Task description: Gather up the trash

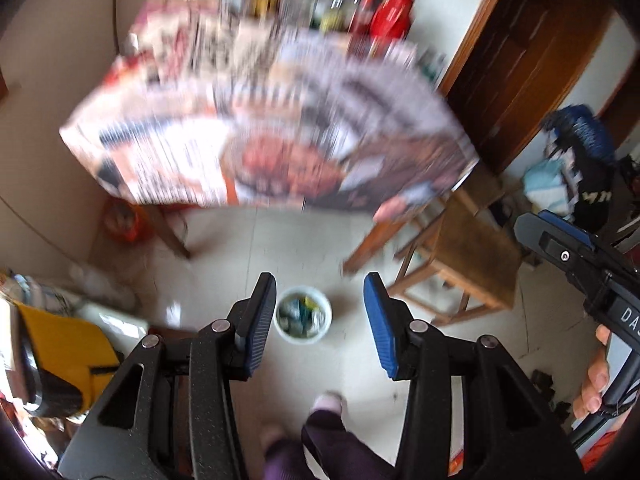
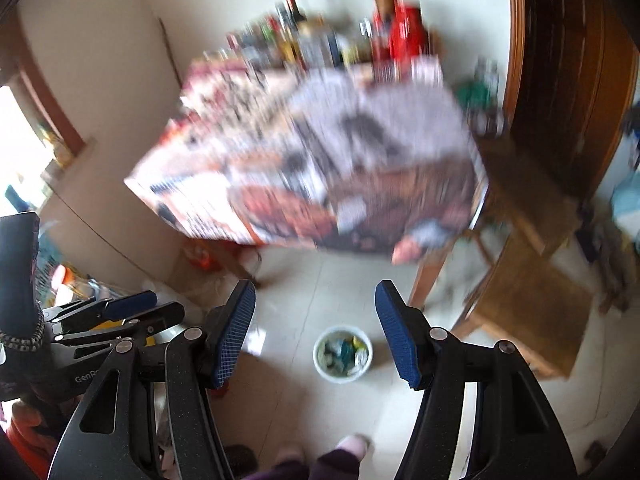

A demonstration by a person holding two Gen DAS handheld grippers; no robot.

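A small white bin [image 1: 303, 317] holding crumpled trash stands on the pale tiled floor, well below both grippers. In the left wrist view it shows between the fingers of my left gripper [image 1: 320, 292], which is open and holds nothing. The right wrist view has the same bin [image 2: 343, 354] low between the fingers of my right gripper [image 2: 316, 296], also open with nothing in it. Behind the bin stands a table covered in printed paper [image 1: 260, 128] [image 2: 312, 168], blurred by motion. No loose trash can be made out on it.
Bottles and red cans [image 1: 384, 12] crowd the table's far edge. A wooden stool [image 1: 460, 256] stands right of the bin, with a dark wooden door [image 1: 532, 52] behind it. A yellow bag [image 1: 60, 340] lies at the left. The person's feet [image 1: 328, 404] are near the bin.
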